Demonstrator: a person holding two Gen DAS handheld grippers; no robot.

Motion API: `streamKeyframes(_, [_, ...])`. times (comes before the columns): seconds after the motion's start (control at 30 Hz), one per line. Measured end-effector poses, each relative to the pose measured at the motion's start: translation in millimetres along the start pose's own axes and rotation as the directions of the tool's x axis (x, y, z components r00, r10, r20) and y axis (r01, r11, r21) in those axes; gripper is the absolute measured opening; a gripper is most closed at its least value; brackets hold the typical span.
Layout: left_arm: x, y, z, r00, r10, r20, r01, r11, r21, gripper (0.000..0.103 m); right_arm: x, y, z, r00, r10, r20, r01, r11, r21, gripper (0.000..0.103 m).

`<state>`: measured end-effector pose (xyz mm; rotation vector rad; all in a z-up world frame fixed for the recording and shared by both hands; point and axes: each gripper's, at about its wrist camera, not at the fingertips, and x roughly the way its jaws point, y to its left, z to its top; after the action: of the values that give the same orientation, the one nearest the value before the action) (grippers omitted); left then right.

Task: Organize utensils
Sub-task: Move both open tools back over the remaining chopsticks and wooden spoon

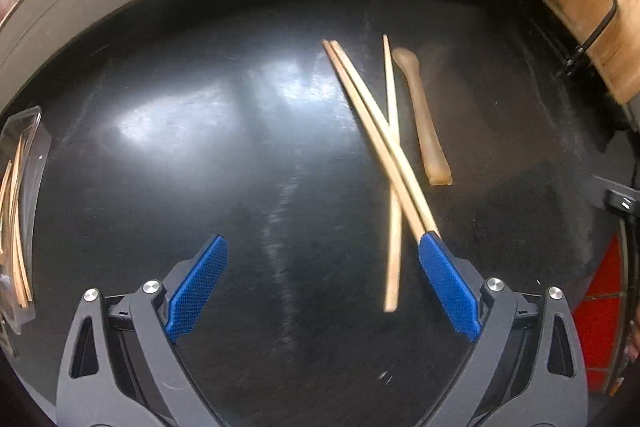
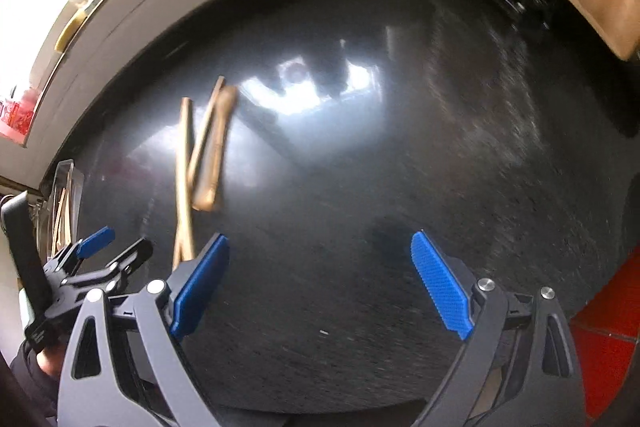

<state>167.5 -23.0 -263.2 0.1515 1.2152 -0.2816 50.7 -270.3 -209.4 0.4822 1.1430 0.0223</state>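
At the far left edge of the dark round table (image 1: 200, 155) we see a clear plastic tray (image 1: 34, 131) with several chopsticks lying in it. Our left gripper (image 1: 322, 255) hangs over the table with its blue pads spread wide and nothing between them. Right of centre, a pair of chopsticks (image 1: 372, 123) crosses over a single chopstick (image 1: 394, 227), and a tan spoon (image 1: 420, 111) lies just beside them. Our right gripper (image 2: 320, 255) is also spread wide and holds nothing.

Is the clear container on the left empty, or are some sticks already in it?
Not empty: the clear container at the table's left edge already holds several thin wooden sticks.
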Motion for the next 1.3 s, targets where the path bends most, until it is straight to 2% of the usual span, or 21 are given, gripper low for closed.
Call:
streamKeyframes(0.23, [31,-19,13,0.998,0.065,-0.028,-0.065,0.998,-0.008,0.094,4,-13,-7,1.000,0.015,-0.015,-0.015,1.000,-0.013,0.090])
streamKeyframes(0.37, [40,1,19,0.994,0.098,-0.055,-0.101,0.994,-0.051,0.096,5,-17,-8,0.999,0.033,-0.033,-0.034,0.999,-0.039,0.090])
streamKeyframes(0.47, [28,21,23,0.998,0.060,-0.025,-0.062,0.994,-0.087,0.096,10,-2,-3,0.999,0.040,-0.035,-0.042,0.997,-0.057,0.090])
streamKeyframes(0.53, [21,26,31,0.997,0.080,0.009,-0.079,0.995,-0.064,0.096,13,5,1,0.998,0.050,-0.037,-0.053,0.997,-0.065,0.090])
streamKeyframes(0.67, [30,32,43,0.994,0.109,-0.004,-0.109,0.994,-0.019,0.096,24,29,12,0.997,0.063,-0.041,-0.066,0.993,-0.095,0.090])
streamKeyframes(0.8, [43,35,54,0.994,0.110,-0.017,-0.110,0.994,0.003,0.096,40,56,22,0.999,0.036,-0.034,-0.040,0.989,-0.139,0.090])
streamKeyframes(1.07, [58,31,66,0.997,0.070,-0.020,-0.069,0.995,0.074,0.097,77,104,49,0.999,-0.047,0.010,0.048,0.981,-0.190,0.090])
streamKeyframes(1.2, [67,41,77,0.999,0.032,-0.022,-0.030,0.996,0.087,0.097,95,110,64,0.996,-0.094,0.004,0.093,0.979,-0.184,0.090])
streamKeyframes(1.3, [66,43,85,0.998,-0.003,-0.058,0.009,0.996,0.093,0.097,105,111,72,0.992,-0.124,-0.006,0.120,0.973,-0.195,0.090])
